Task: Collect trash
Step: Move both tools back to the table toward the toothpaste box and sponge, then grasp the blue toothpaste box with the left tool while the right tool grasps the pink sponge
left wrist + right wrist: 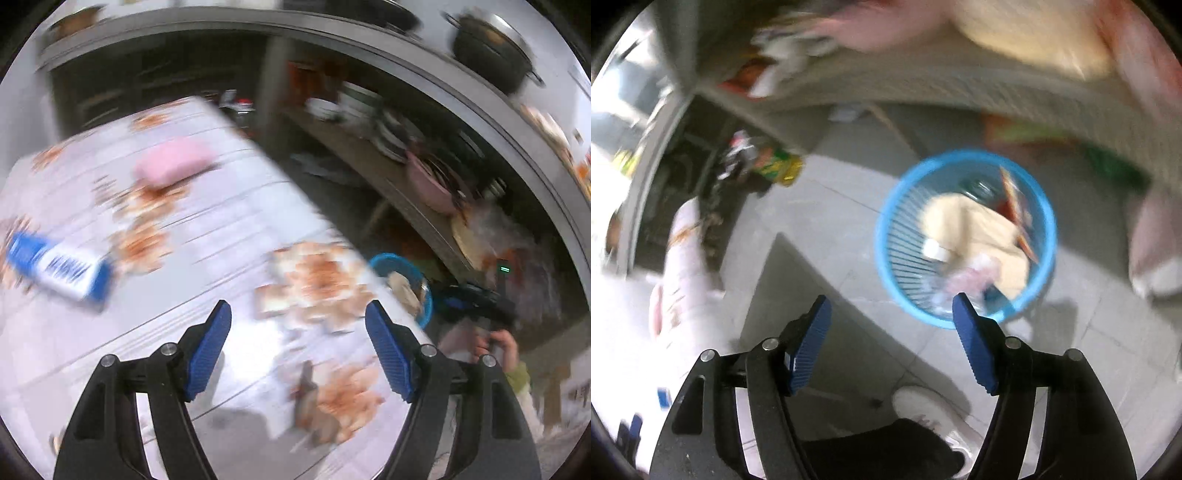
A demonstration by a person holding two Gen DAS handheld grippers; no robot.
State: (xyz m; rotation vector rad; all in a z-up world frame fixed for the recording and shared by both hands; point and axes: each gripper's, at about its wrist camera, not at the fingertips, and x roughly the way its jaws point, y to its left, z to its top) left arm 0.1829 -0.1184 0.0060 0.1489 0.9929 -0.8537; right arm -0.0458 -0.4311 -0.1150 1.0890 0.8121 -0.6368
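In the left wrist view my left gripper (297,314) is open and empty above a table with a white, orange-flowered cloth (207,229). On it lie a blue-and-white wrapper (59,267) at the left, a pink packet (173,164) further back, and a small brown scrap (308,397) between the fingers. The blue trash basket (404,280) shows past the table's right edge. In the right wrist view my right gripper (892,301) is open and empty above the floor, just left of the blue basket (886,236), which holds several pieces of trash including a beige paper (975,229).
A low shelf (369,166) with plates, bowls and a pink pot runs behind the table. A counter above carries a black pot (491,48). The table's corner (683,258) hangs at the left. The person's white shoe (923,406) stands on the grey tiled floor (842,206).
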